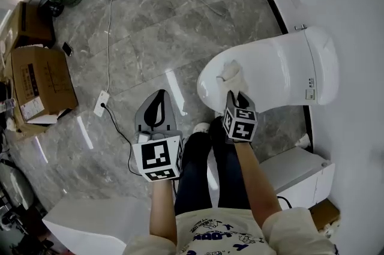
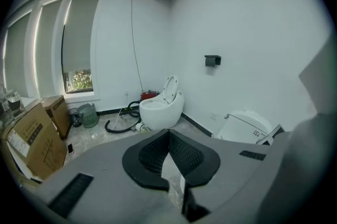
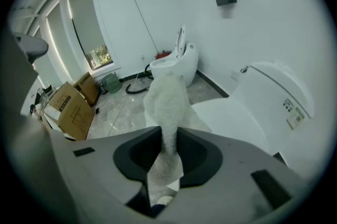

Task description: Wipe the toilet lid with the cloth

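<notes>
White cloth clamped in right gripper, on toilet lid in head view, left gripper closed empty

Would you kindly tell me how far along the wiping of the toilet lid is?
Done: the cloth is clamped in the right hand-held gripper. In hand: it lies on the front end of the closed toilet lid. Remaining: the lid's stretch toward the tank lies beyond the cloth; no wiped trace shows. The left hand-held gripper hangs shut, empty.
</notes>
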Available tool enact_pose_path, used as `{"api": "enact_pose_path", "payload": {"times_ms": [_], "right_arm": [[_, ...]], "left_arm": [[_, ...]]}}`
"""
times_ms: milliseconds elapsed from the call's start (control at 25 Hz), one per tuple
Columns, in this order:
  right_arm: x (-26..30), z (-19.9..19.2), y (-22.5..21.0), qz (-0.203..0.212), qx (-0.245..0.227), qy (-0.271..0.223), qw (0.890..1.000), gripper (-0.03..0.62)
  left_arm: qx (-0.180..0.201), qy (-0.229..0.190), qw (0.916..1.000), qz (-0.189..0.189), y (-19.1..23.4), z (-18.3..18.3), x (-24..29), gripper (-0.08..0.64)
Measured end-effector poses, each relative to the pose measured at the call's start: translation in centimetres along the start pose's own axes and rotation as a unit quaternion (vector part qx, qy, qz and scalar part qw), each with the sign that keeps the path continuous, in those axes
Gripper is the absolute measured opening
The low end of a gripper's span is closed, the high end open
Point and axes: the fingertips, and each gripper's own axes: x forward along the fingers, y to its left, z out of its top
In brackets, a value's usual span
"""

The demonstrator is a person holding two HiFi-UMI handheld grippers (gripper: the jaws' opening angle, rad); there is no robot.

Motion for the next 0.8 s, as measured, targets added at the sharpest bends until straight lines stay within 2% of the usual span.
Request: {"api": "enact_pose_path", "payload": {"times_ms": [160, 280, 520, 800], "right_arm": [[-5.8, 6.7, 1.1, 0.012, -0.001, -0.072, 0.997, 0.080], [-10.7, 11.8, 2.0, 0.020, -0.004, -0.132, 0.991, 0.080], [-20.5, 19.7, 3.8, 0.041, -0.023, -0.237, 0.970, 0.080], [-29.5, 26.0, 5.3, 0.035, -0.042, -0.321, 0.945, 0.080]], "left_arm": [[0.008, -0.036, 0.9993, -0.004, -0.2, 5.1, -2.0, 0.003], [0.012, -0.065, 0.9978, -0.005, -0.6, 9.2, -3.9, 0.003], [0.018, -0.129, 0.9914, -0.006, -1.0, 16.4, -8.2, 0.003], [0.013, -0.197, 0.9803, -0.002, -0.1, 23.4, -13.1, 0.003]]}}
